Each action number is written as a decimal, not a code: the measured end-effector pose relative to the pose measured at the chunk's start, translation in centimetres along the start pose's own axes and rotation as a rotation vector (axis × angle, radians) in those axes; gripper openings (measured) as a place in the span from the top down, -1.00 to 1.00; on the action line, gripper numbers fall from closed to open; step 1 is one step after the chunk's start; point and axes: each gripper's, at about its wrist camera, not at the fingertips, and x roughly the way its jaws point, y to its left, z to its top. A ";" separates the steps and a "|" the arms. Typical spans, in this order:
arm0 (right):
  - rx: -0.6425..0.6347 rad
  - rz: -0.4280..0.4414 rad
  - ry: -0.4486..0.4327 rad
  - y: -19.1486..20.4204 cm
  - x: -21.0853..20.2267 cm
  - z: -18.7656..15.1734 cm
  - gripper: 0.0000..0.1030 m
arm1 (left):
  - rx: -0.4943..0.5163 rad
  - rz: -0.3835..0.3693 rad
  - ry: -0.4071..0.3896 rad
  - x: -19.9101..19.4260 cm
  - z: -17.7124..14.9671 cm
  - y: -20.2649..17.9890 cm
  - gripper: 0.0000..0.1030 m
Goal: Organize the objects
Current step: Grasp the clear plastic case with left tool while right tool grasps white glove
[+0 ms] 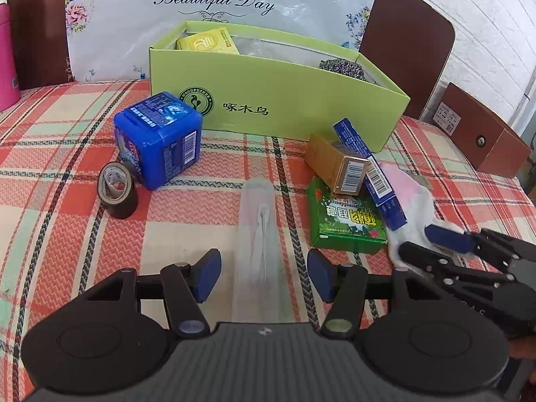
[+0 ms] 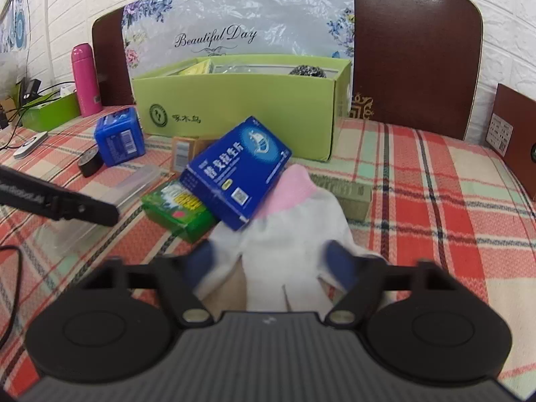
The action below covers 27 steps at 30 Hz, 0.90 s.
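A green cardboard box (image 1: 268,100) stands at the back of the plaid cloth and holds a yellow packet (image 1: 207,42) and a steel scourer (image 1: 341,68). In front lie a blue cube tub (image 1: 157,137), a tape roll (image 1: 117,191), a clear plastic case (image 1: 258,234), a tan box (image 1: 338,162), a green box (image 1: 345,221), a blue medicine box (image 2: 238,171) and a white-and-pink glove (image 2: 284,234). My left gripper (image 1: 264,274) is open around the near end of the clear case. My right gripper (image 2: 271,264) is open with its fingers on either side of the glove.
A pink bottle (image 2: 85,80) stands at the back left beside a small green tray (image 2: 50,110) with cables. A flowered bag (image 2: 234,23) and brown chair backs (image 2: 415,50) rise behind the box. A brown box (image 1: 479,134) sits at the right edge.
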 end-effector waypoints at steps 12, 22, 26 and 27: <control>0.033 0.092 -0.011 0.4 -2.7 -0.5 0.35 | 0.020 -0.068 0.029 -1.1 -1.1 -0.8 0.44; 0.029 0.021 0.027 -1.8 1.8 1.1 -0.38 | 0.007 -0.070 0.025 -1.3 -1.8 -0.8 0.43; -0.025 0.040 -0.003 0.0 0.3 0.2 0.64 | -0.009 -0.081 0.028 -1.1 -1.6 -0.9 0.17; -0.041 0.038 -0.013 0.5 -0.2 -0.1 0.71 | -0.005 -0.085 0.029 -1.1 -1.5 -1.1 0.11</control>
